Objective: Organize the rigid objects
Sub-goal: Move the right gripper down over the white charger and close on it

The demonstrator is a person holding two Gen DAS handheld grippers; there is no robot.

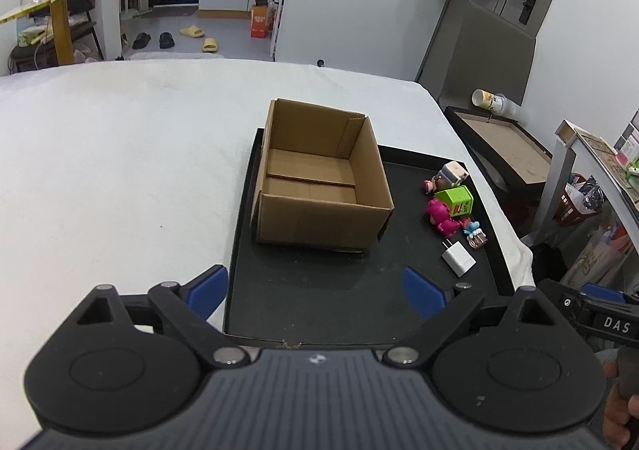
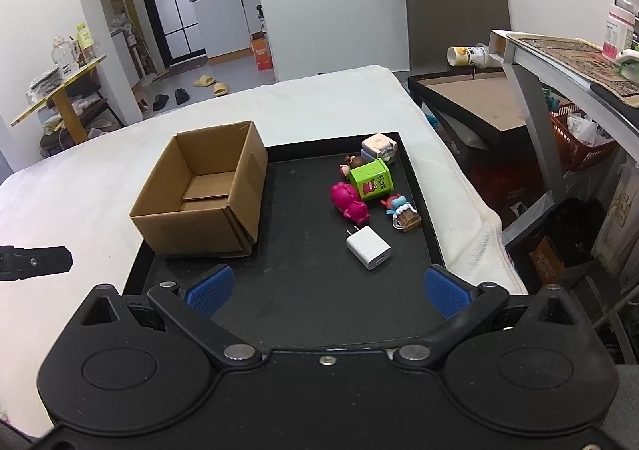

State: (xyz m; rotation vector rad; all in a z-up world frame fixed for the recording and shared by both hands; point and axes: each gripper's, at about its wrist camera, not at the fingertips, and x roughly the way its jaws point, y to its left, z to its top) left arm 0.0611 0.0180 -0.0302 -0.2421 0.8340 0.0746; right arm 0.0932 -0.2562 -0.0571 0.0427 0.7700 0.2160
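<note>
An open, empty cardboard box (image 1: 319,178) (image 2: 203,190) stands on the left part of a black tray (image 1: 319,290) (image 2: 303,274). On the tray's right side lie a white charger plug (image 1: 458,259) (image 2: 368,244), a green box (image 1: 455,201) (image 2: 370,179), a pink toy (image 1: 441,216) (image 2: 349,202), a small blue-and-brown charm (image 1: 475,236) (image 2: 403,212) and a pale figurine (image 1: 451,172) (image 2: 377,146). My left gripper (image 1: 315,292) is open and empty at the tray's near edge. My right gripper (image 2: 327,290) is open and empty, over the tray's near edge, short of the plug.
The tray rests on a table under a white cloth (image 1: 120,154) (image 2: 80,210). To the right are a low framed board (image 1: 507,154) (image 2: 475,102) and a shelf with a red basket (image 2: 579,142). The left gripper's body (image 2: 36,262) shows at the right view's left edge.
</note>
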